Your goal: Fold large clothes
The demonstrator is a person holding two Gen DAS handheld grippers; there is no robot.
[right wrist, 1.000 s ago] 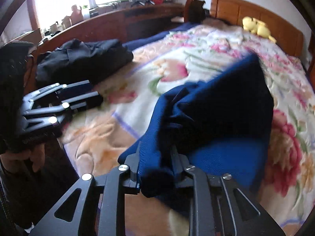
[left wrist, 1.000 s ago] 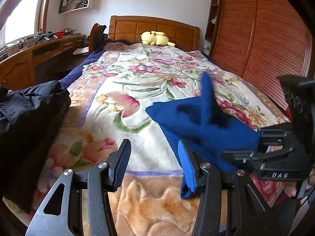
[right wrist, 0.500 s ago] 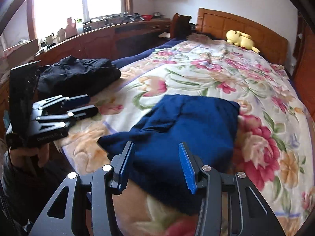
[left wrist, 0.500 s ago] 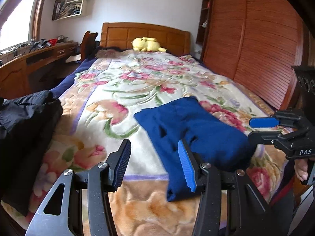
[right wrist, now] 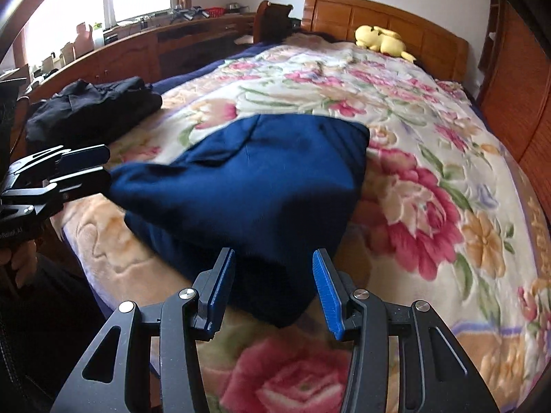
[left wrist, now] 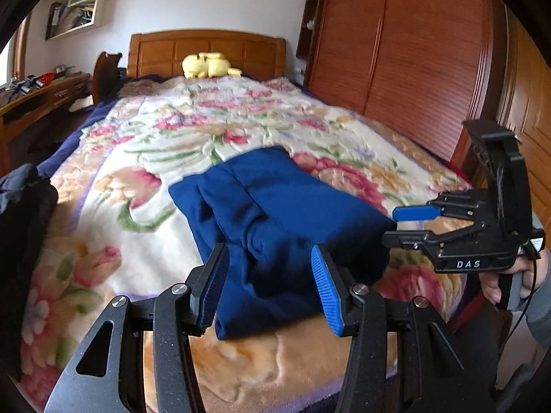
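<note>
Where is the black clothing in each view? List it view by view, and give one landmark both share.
Left wrist: black clothing at the far left edge, partly cut off.
Right wrist: black clothing upper left, on the bed's edge by the desk.
Shared landmark: yellow plush at the headboard.

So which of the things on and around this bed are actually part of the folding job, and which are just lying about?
Part of the job:
- blue garment, lying folded on the floral blanket
- left gripper and right gripper, both open, neither gripping cloth
- possibly the black clothes at the bed's edge

Just lying about:
- yellow plush toy
- desk clutter
- wardrobe
</note>
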